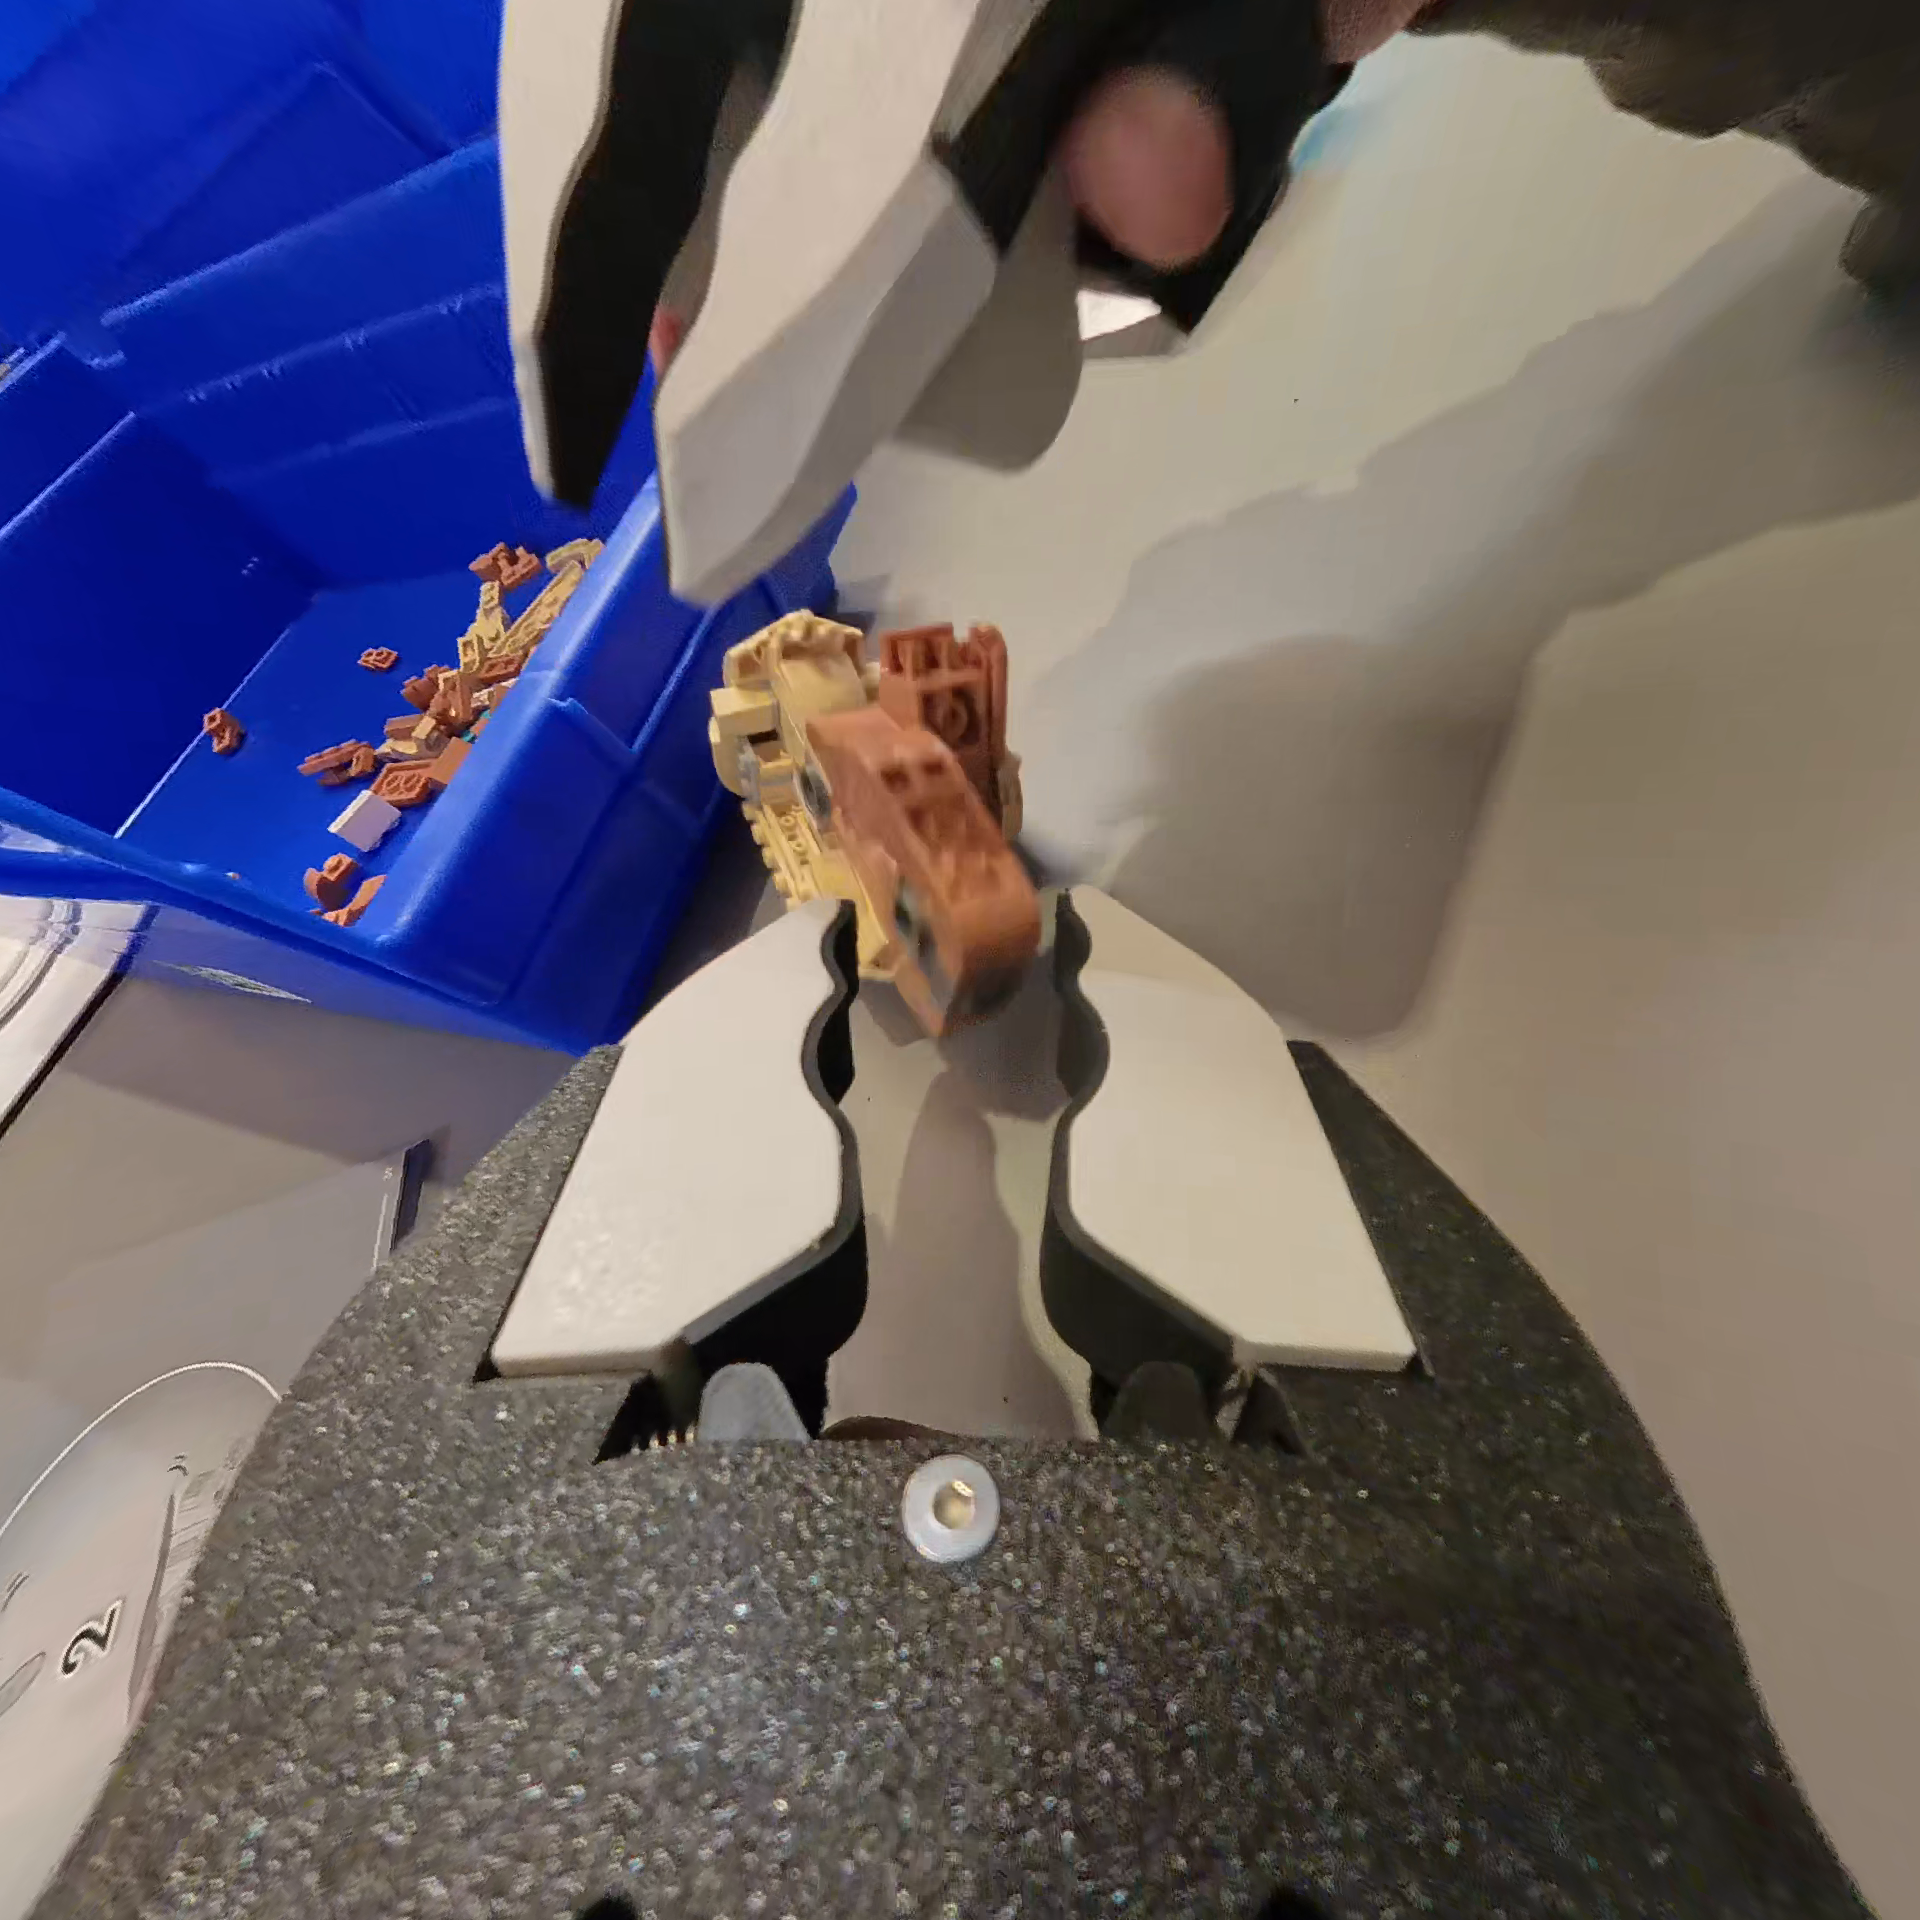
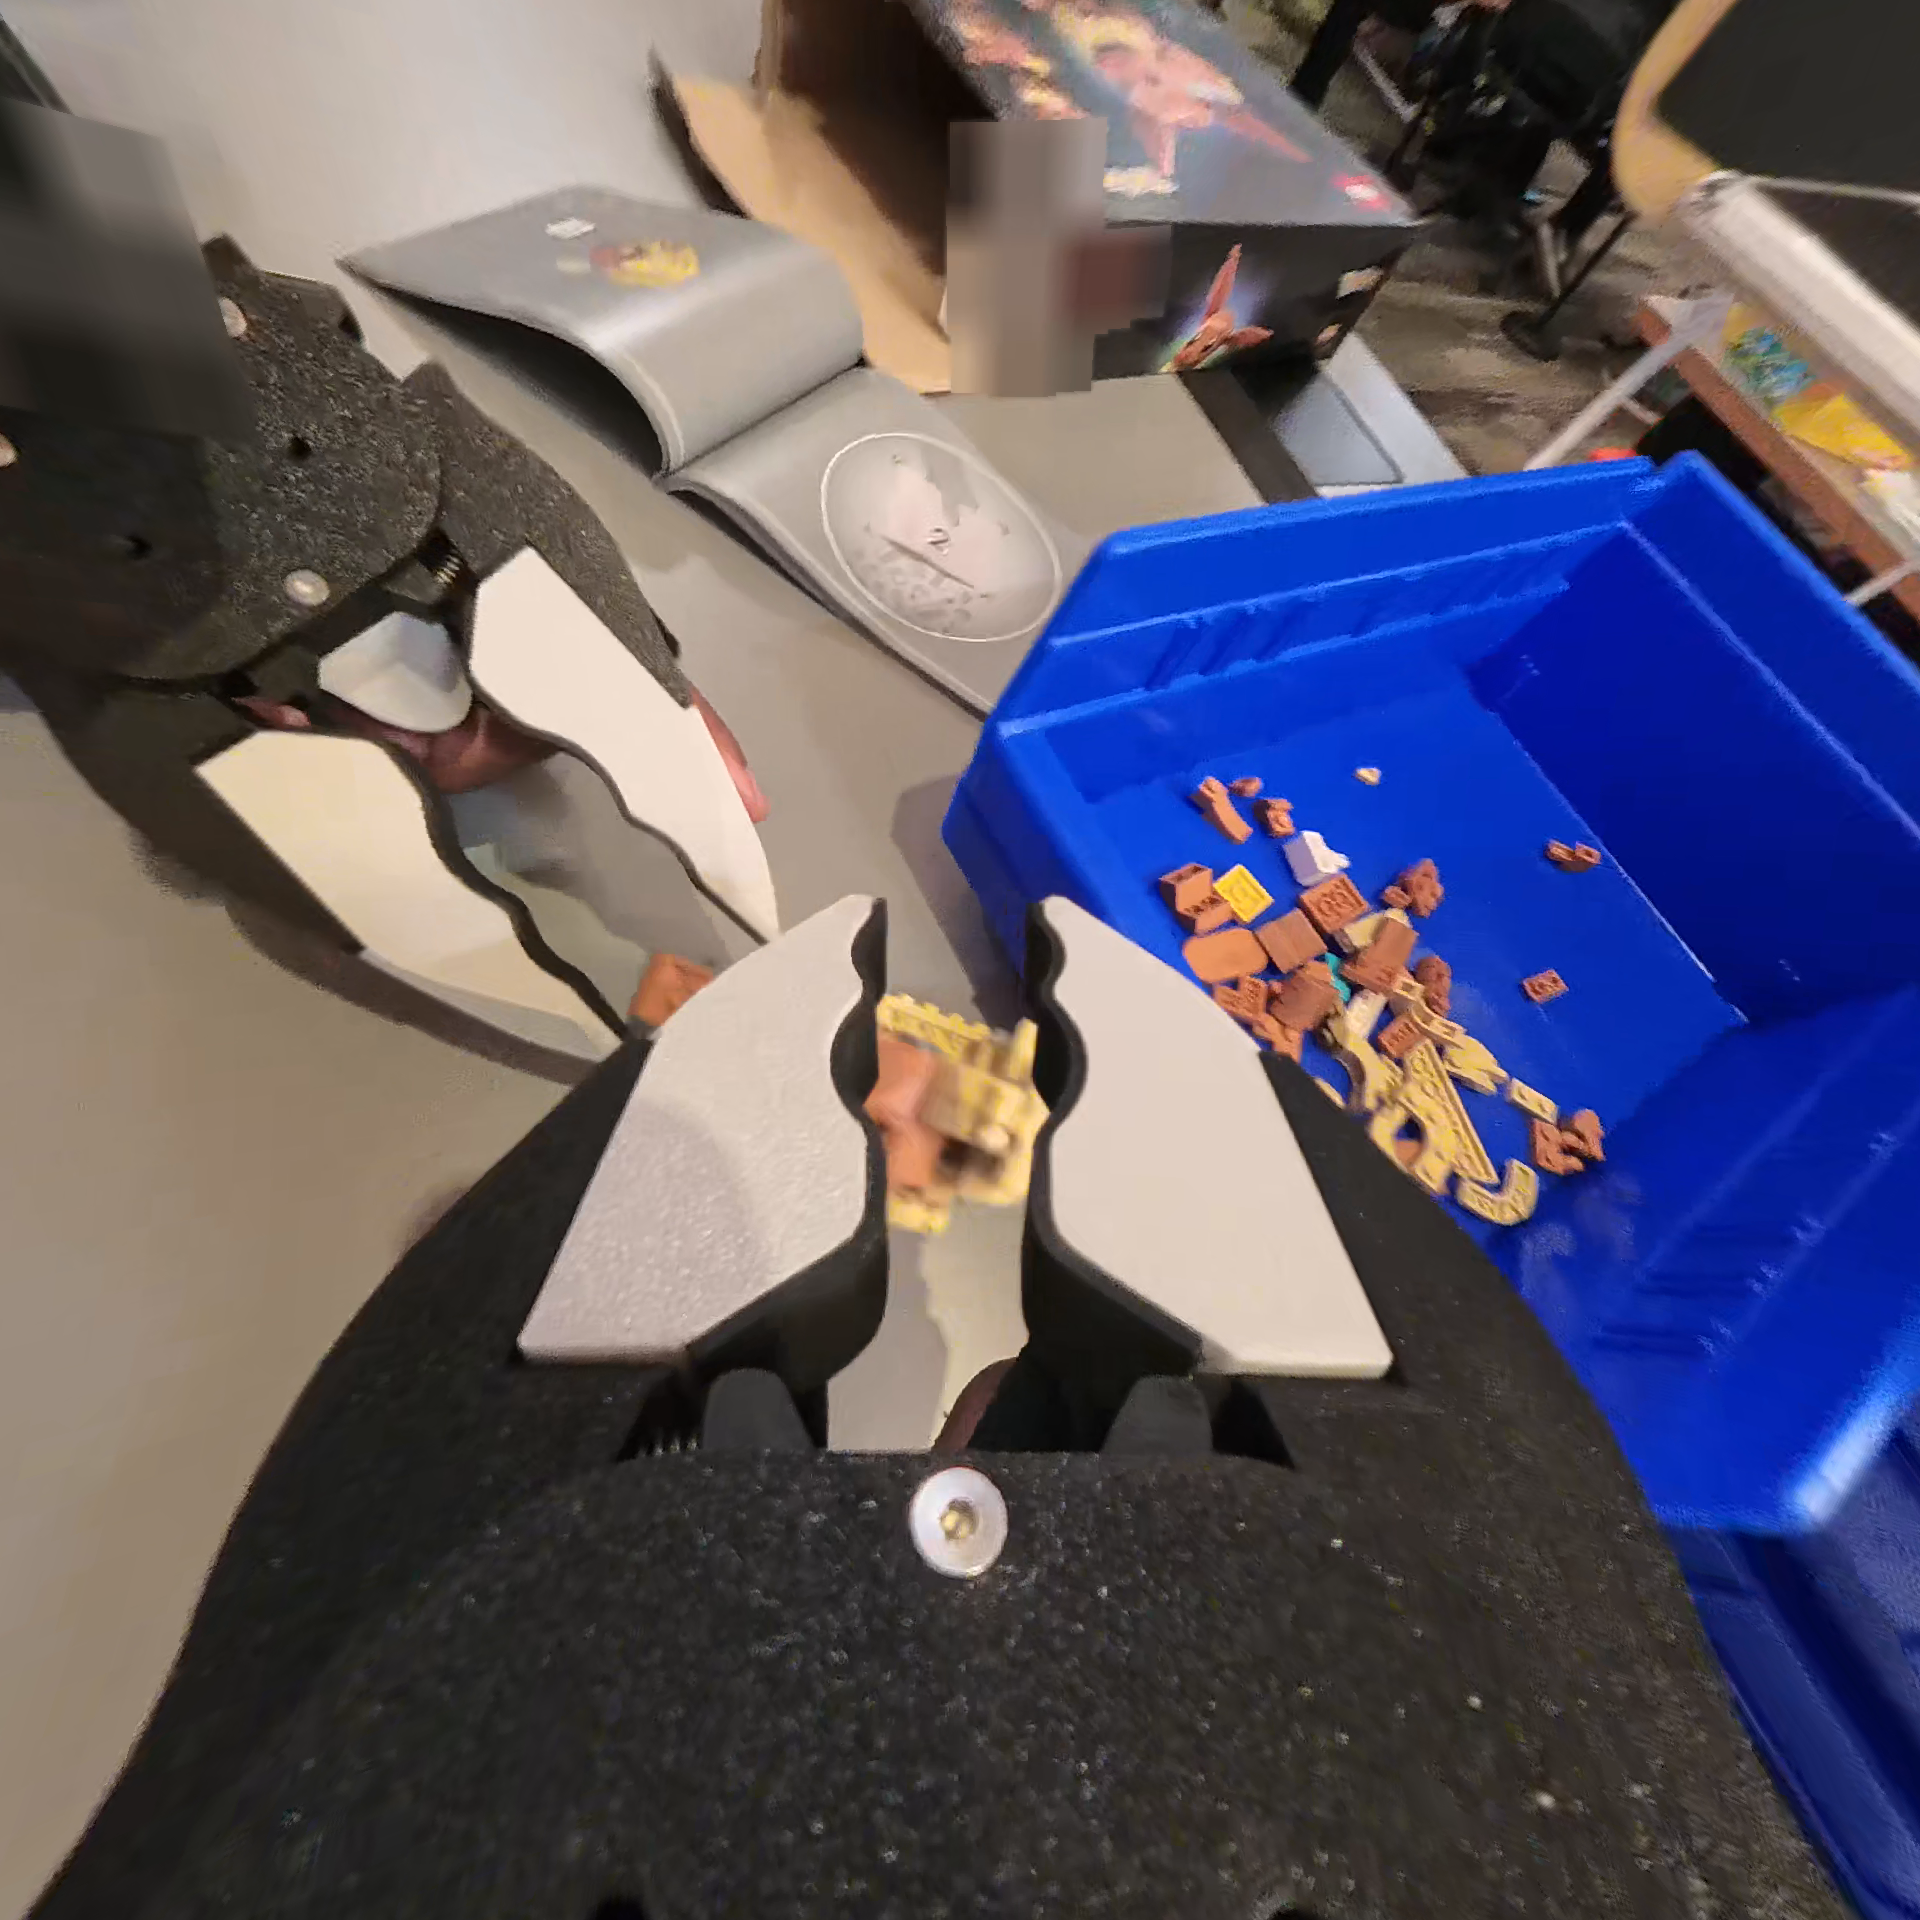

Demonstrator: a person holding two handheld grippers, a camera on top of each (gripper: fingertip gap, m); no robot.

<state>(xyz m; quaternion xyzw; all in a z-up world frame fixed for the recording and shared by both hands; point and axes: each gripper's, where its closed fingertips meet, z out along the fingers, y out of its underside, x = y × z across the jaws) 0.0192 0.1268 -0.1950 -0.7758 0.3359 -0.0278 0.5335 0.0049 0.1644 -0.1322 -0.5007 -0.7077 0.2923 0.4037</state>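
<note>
Status: tan and brown toy-brick model [image 1: 873, 790], partly built, is off the table. The left gripper [image 1: 945, 935] is clamped on its lower end, both pads touching. The right gripper [image 2: 956, 935] is at the model's other end, with bricks showing in its gap; blur means I can't tell whether it's gripping. Loose brown and tan bricks [image 2: 1382, 987] lie in the open blue plastic bin [image 2: 1558, 644] just beside. The surface is a plain grey tabletop [image 1: 1558, 935], with an open grey booklet [image 2: 727, 343] and a dark printed cardboard box [image 2: 1195, 125] behind. Beyond that is cluttered room, unclear.

An open grey booklet [image 2: 727, 343] lies beside a printed box [image 2: 1195, 156].
</note>
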